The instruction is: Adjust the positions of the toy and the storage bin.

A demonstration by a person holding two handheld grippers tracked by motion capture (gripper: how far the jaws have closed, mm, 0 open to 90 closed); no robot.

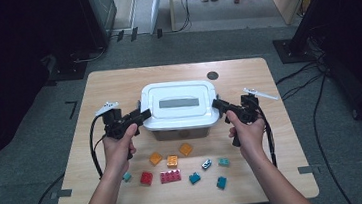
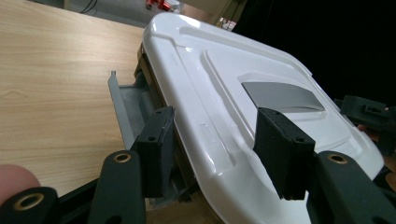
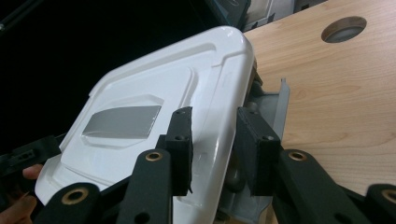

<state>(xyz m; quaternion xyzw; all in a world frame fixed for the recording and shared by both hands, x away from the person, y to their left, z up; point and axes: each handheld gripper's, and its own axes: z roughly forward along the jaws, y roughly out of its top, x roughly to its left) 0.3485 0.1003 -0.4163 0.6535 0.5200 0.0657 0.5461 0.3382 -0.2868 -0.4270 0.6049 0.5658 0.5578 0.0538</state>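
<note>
No text, brand, number or sign can be read. The grey panel [image 1: 179,102] set into the white lid [image 1: 178,93] is seen blank, and nothing printed is made out elsewhere.

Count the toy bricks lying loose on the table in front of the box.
9, all near the front edge: three orange bricks nearest the box, then a row of small teal, red, pink, teal, dark, teal, teal. The box may hide more.
</note>
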